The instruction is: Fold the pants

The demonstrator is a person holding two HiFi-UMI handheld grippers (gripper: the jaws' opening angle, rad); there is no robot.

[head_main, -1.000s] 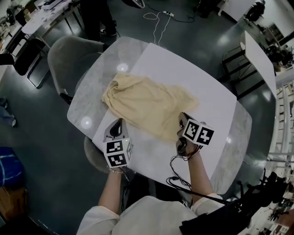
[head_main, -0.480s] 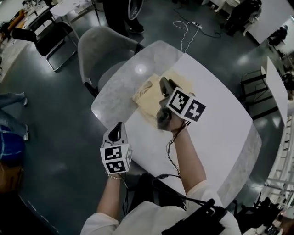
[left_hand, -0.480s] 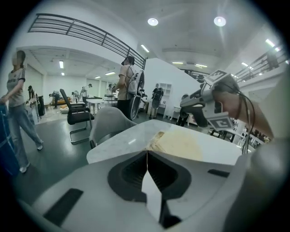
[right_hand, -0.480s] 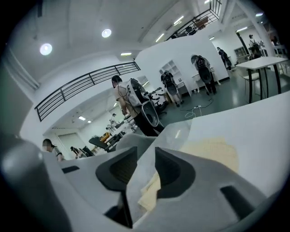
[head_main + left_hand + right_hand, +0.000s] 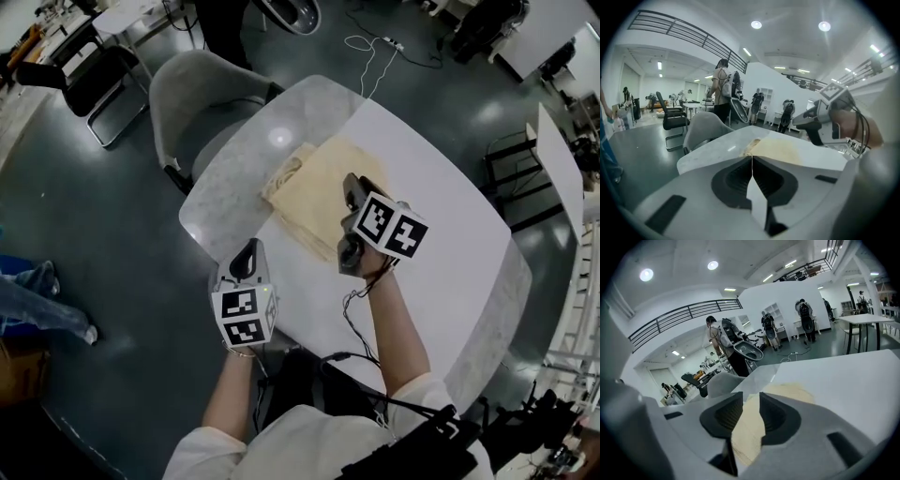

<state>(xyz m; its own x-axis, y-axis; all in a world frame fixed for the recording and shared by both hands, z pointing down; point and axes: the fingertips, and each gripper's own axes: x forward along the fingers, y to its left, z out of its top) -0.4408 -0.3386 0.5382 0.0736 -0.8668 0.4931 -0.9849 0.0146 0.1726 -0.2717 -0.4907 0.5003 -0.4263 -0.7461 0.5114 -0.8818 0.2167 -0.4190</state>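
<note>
The pants (image 5: 314, 183) lie as a folded tan stack on the far left part of the tabletop (image 5: 450, 234), with their layered edge toward its left edge. This looks like the pause between folds: one fold is laid and the next grip is to be chosen. To do it well, the right gripper (image 5: 353, 184) should come off the cloth straight up, so the top layer is not dragged. Both grippers should then take the near end at its two corners, pinching all layers together, and carry it evenly to the far end so the edges meet.

The right gripper hovers over the middle of the pants, pointing forward and down. Its jaws stand apart and have just been closing a little. Cloth shows in the gap, though it seems to be the stack below rather than anything pinched. The left gripper (image 5: 249, 251) hangs at the near left edge of the tabletop, apart from the pants and tilted down likewise, its jaws pressed together on nothing.
</note>
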